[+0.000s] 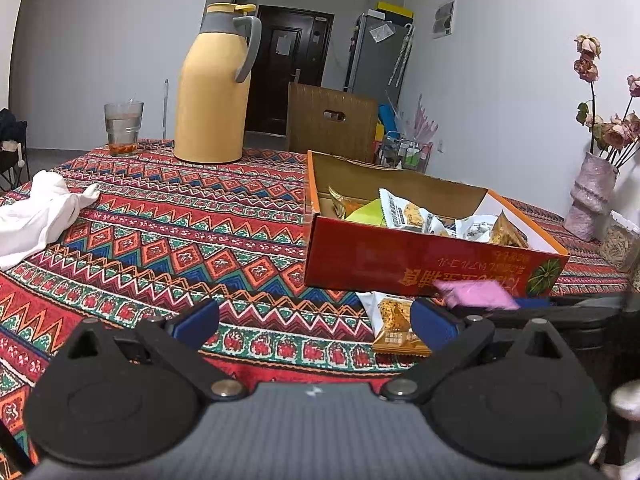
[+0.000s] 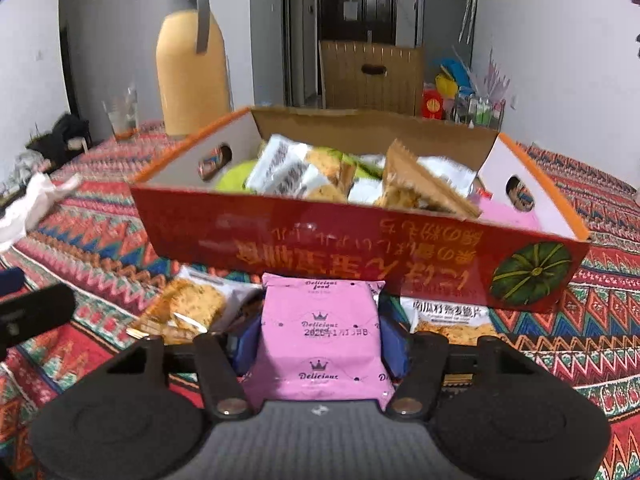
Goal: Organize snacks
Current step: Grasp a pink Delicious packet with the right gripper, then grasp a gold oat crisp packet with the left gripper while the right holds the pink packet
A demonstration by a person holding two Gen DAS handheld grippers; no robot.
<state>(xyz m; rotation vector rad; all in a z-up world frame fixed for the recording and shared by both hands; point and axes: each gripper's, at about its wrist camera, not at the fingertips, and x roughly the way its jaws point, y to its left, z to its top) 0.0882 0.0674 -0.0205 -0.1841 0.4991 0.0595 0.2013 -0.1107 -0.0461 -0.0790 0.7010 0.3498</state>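
**Pink packet gripped, ready to go into the box**

The counter [image 1: 168, 216] is covered with a patterned red cloth and carries everything here. The largest task thing is the red cardboard box [image 2: 320, 236], which stands open in the middle and already holds several snack packets, white, green and brown ones. Its front wall faces the right claw from near.

On the cloth just in front of this wall lie 2 crisp-snack packets: 1 brown-and-white packet [image 2: 188, 312] at the left and 1 white packet [image 2: 452, 320] at the right. Between them is the pink packet [image 2: 320, 336], and the right claw [image 2: 320, 334] pinches it: both blue pads sit against its sides and the wrapper looks a little squeezed. In the left wrist view the same pink packet shows as a blurred shape before the box front.

The left claw [image 1: 316, 322] is spread wide with nothing between its pads, low over the counter and left of the box.

I judge the step in hand to be the pickup of the pink packet. The next move calls for lifting it above the front wall, carrying it over the box and releasing it on a free spot, perhaps the right side. After that, 2 packets remain outside.
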